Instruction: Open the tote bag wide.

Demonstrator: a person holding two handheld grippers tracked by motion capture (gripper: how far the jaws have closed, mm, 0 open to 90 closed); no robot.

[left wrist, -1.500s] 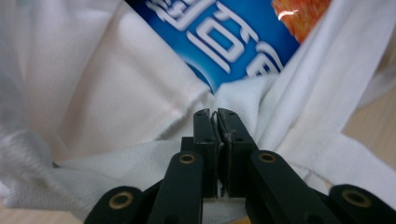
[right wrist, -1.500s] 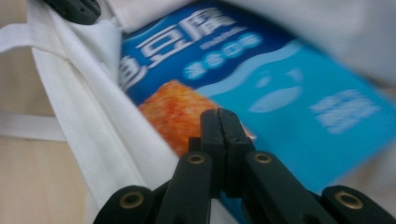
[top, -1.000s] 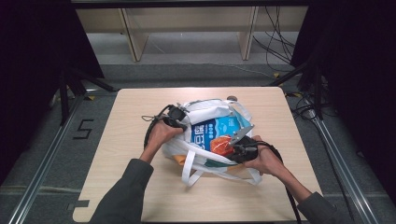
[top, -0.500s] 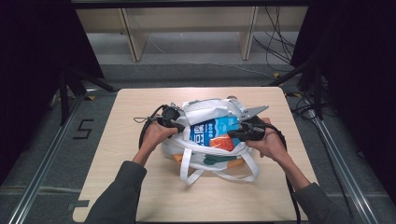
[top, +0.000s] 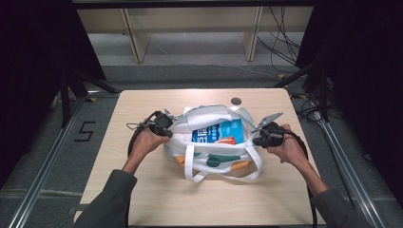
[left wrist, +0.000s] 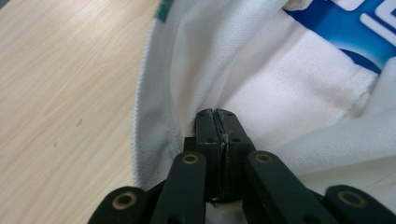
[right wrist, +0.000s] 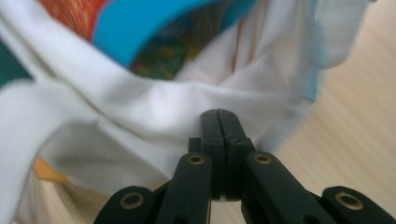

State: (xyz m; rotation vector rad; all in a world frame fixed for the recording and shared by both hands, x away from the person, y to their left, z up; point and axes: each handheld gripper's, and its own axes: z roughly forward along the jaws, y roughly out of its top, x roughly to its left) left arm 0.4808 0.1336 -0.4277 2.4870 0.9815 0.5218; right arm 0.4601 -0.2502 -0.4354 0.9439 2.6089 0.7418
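Observation:
A white cloth tote bag (top: pixel 209 121) lies in the middle of the wooden table (top: pixel 142 190), its mouth facing up. Inside it is a blue package (top: pixel 219 132) with white lettering and an orange patch. My left gripper (top: pixel 168 131) is at the bag's left end, jaws shut on the white cloth (left wrist: pixel 261 84) near the hem, as the left gripper (left wrist: pixel 217 115) view shows. At the bag's right end my right gripper (top: pixel 257 141) is shut on a fold of the cloth (right wrist: pixel 140 107); the right gripper (right wrist: pixel 218 115) view shows blue and orange inside.
The bag's two white handles (top: pixel 223 176) trail toward the front of the table. A small dark round disc (top: pixel 235 100) lies near the far edge. Wooden shelving (top: pixel 190 28) and cables stand beyond the table on the floor.
My right gripper has moved from the bag's front right corner out to its right end. My left gripper has shifted left. The bag is now stretched wider between them.

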